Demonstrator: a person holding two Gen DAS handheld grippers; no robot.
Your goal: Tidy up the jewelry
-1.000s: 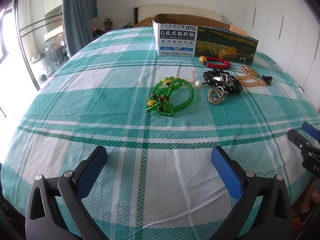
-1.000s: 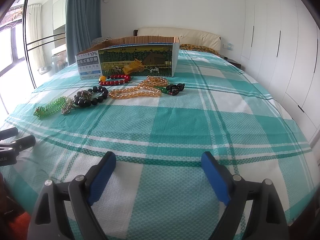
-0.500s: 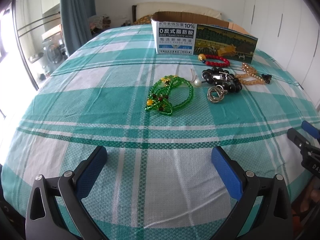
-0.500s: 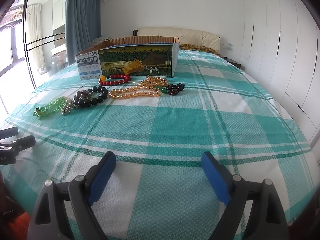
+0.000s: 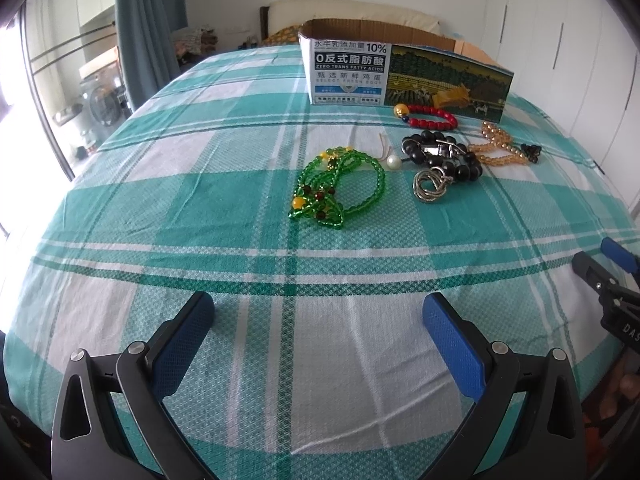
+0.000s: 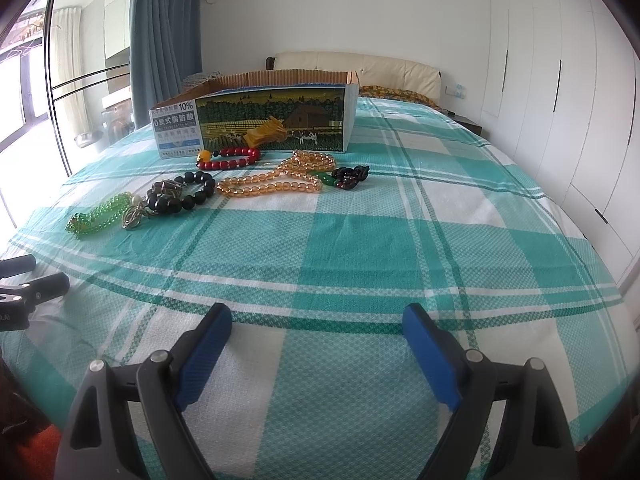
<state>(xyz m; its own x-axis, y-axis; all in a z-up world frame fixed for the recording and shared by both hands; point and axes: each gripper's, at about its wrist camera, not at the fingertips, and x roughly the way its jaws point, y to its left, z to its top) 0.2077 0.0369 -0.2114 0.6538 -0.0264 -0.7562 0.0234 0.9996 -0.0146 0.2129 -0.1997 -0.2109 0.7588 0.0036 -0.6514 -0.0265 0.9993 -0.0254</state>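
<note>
While unheld, jewelry [image 5: 420, 160] nr box [image 5: 400, 68]

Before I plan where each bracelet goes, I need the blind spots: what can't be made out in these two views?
- Inside of the cardboard box: both views; its own walls hide it.
- Black bead bracelet and its metal pieces: both views; a tangle too small to tell joined from loose.
- Dark bead cluster on the amber strand: too small to identify.
- Right gripper in the left wrist view: cut off by the edge.
</note>
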